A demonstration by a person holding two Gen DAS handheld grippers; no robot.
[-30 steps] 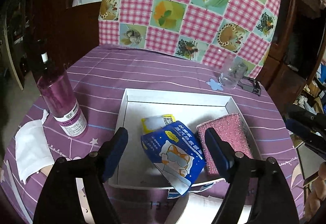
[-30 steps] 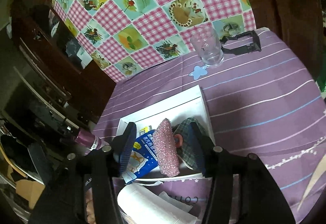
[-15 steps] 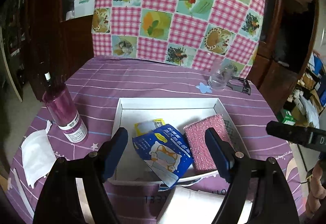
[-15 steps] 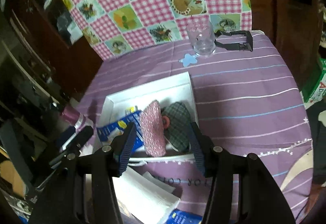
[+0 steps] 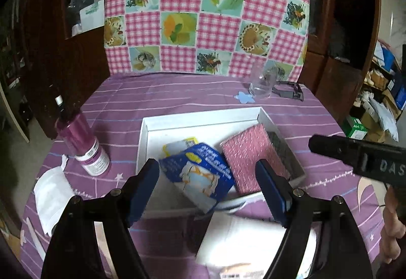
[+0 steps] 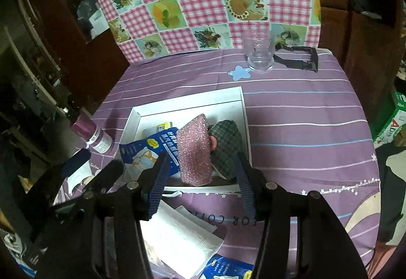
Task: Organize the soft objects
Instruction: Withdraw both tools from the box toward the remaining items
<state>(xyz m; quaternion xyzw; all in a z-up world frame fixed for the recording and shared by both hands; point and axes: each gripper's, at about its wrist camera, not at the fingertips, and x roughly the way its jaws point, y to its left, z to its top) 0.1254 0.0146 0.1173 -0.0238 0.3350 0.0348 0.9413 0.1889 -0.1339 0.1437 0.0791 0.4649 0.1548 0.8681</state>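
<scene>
Both grippers have drifted back a touch from the white tray [image 5: 203,118] since a second ago. Left wrist view: left gripper [image 5: 206,180] hovers with jaws wide apart, empty, blue packet [image 5: 200,177] dead ahead at twelve o'clock, pink sponge [image 5: 251,154] at one, purple bottle [image 5: 83,144] at ten. Right wrist view: right gripper [image 6: 200,177] stands half-open, gripping nothing; sponge upright in the tray at twelve, checked cloth [image 6: 227,144] just beside it at one, glass [image 6: 258,53] far off at twelve

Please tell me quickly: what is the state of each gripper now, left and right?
Left gripper: open, holding nothing, above the white shallow box.
Right gripper: open, holding nothing, near the pink glittery sponge.
</scene>
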